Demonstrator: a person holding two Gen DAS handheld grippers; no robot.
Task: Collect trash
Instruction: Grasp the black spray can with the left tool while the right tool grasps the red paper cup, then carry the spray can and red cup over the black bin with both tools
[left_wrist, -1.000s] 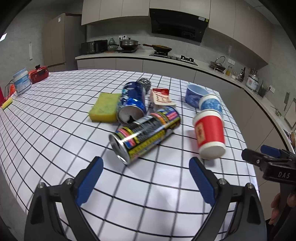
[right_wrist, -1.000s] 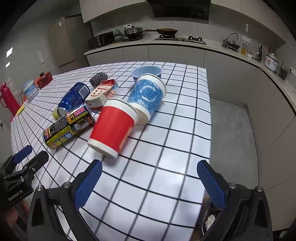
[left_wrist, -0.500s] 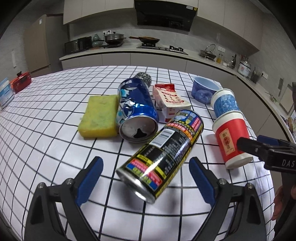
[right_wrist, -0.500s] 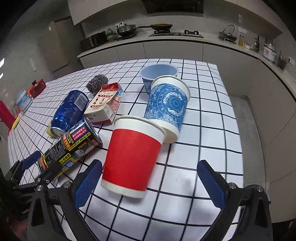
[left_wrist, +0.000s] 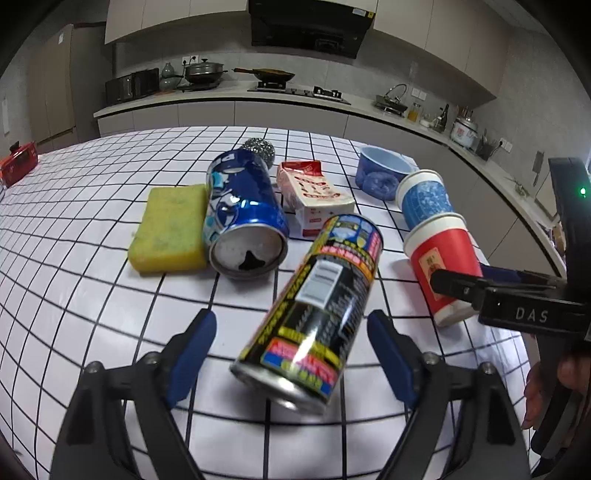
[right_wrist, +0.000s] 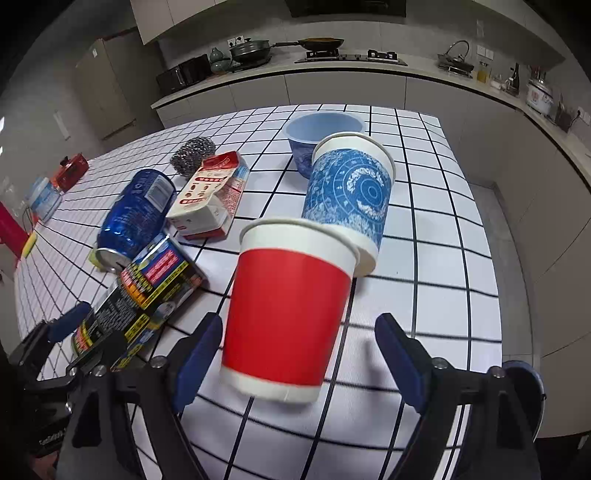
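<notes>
On the white grid-tiled table (left_wrist: 74, 280), the left gripper (left_wrist: 291, 345) has just been narrowing its jaws, which stand apart astride the near end of the black cylindrical metal can (left_wrist: 314, 306), pads not yet touching. That can lies on its side just right of the dented blue aluminium can (left_wrist: 243, 214), so a skewed squeeze could roll it away. Further right, the right gripper (right_wrist: 297, 354), also just been closing yet apart, brackets the upturned red paper cup (right_wrist: 288, 314), which could buckle or tip the blue patterned paper cup (right_wrist: 349, 192) leaning against it.
</notes>
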